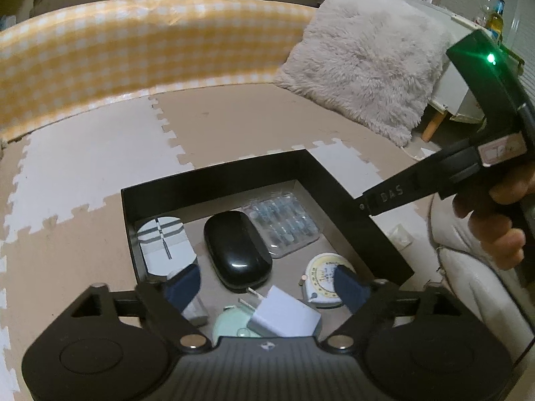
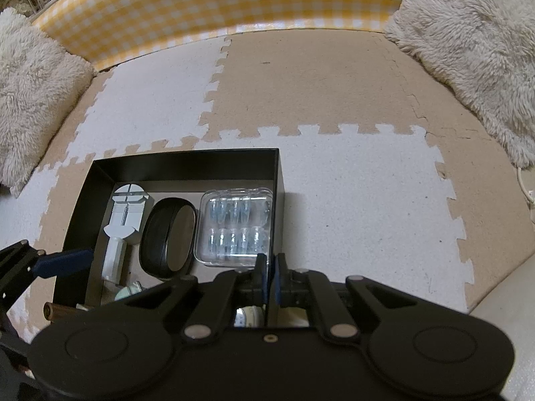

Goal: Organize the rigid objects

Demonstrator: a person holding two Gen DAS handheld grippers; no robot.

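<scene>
A black box (image 1: 337,180) stands on the foam mat. It holds a black case (image 1: 235,249), a clear pack of blue pieces (image 1: 284,222), a grey-white tool (image 1: 164,244), a tape measure (image 1: 322,279), a white plug adapter (image 1: 284,315) and a mint object (image 1: 230,325). My left gripper (image 1: 267,285) is open above the box, over the adapter. In the right wrist view my right gripper (image 2: 271,269) is shut on the box's right wall (image 2: 280,180). The case (image 2: 169,237), the pack (image 2: 235,229) and the tool (image 2: 125,217) show there too.
A yellow checked barrier (image 1: 133,53) bounds the mat at the back. Fluffy cushions lie at the right (image 1: 364,63) and, in the right wrist view, at both sides (image 2: 33,90). A brown cylinder (image 2: 58,310) lies left of the box.
</scene>
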